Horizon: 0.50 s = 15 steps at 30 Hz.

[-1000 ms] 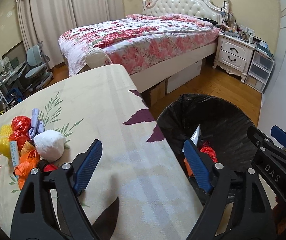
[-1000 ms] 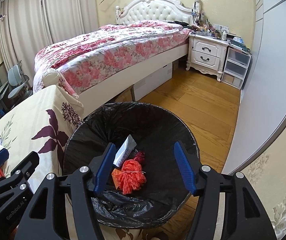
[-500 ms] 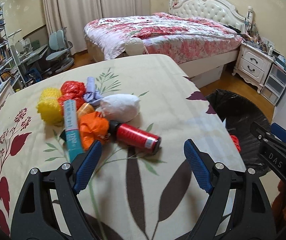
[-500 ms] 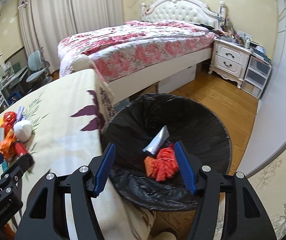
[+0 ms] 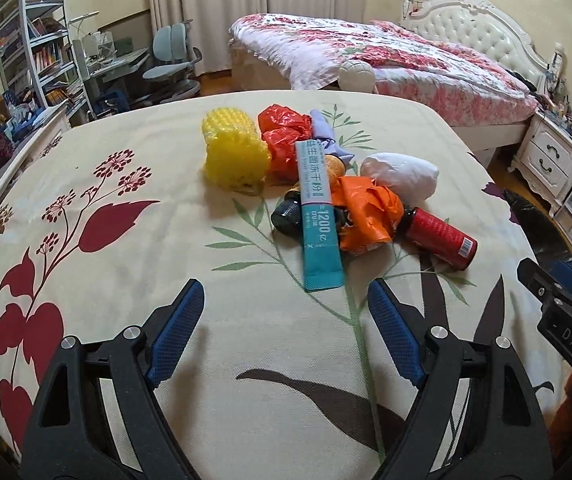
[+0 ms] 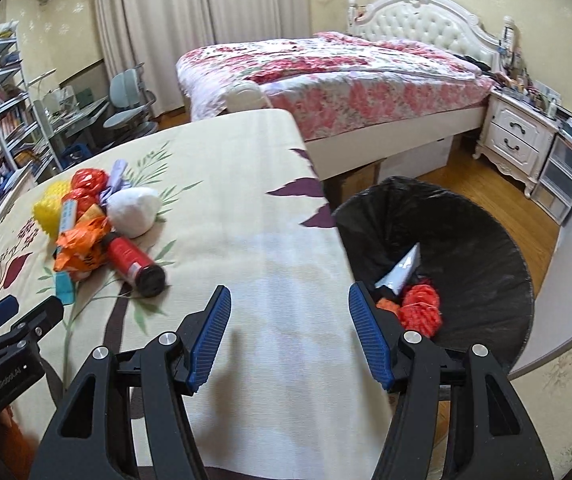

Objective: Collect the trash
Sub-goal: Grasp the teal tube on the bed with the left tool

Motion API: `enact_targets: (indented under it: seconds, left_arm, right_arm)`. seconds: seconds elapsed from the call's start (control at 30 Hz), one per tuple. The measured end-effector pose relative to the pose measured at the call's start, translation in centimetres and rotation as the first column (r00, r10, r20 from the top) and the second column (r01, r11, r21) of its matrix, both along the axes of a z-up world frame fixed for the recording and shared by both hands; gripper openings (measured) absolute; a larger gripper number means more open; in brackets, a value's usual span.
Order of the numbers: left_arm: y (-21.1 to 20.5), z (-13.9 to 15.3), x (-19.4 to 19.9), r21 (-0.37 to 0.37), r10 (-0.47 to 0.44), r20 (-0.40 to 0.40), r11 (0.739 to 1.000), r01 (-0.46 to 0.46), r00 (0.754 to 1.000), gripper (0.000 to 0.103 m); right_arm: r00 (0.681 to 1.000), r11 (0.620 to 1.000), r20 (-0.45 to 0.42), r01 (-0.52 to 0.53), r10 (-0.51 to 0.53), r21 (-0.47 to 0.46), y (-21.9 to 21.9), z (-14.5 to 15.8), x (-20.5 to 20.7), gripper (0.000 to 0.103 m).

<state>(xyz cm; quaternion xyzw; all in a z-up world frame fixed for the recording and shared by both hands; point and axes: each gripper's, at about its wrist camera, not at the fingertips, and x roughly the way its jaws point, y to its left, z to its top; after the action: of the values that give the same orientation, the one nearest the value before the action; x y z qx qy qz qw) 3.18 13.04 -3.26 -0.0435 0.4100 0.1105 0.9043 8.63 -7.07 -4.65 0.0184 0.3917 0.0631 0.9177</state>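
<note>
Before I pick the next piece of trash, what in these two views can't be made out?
- Left wrist view: the black-capped item is mostly hidden under the teal packet.
- Left wrist view: the trash bin is cut off by the table edge.
- Right wrist view: the bin's bottom is hidden behind the right gripper's fingers.

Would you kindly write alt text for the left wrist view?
The open, empty left gripper hovers over a floral tablecloth, facing a trash pile: a teal sachet, a red bottle, orange and red bags, yellow foam and a white wad. A bed stands behind.
</note>
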Motion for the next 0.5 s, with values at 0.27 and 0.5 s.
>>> enact_targets:
  seconds: [0.27, 0.5]
  left_arm:
    - [1.0, -0.8, 1.7, -0.042, 0.001, -0.031, 0.999, -0.002, 1.0, 0.08]
    - [1.7, -1.1, 3.4, -0.053, 0.003, -0.053, 0.999, -0.005, 0.999, 0.072]
  right_arm:
    - [0.998, 0.998, -0.01, -0.057, 0.057, -0.002, 2.2, 0.0, 0.7, 0.06]
    - [0.996, 0.996, -0.023, -0.084, 0.084, 0.008, 3.4, -0.1, 1.1, 0.06]
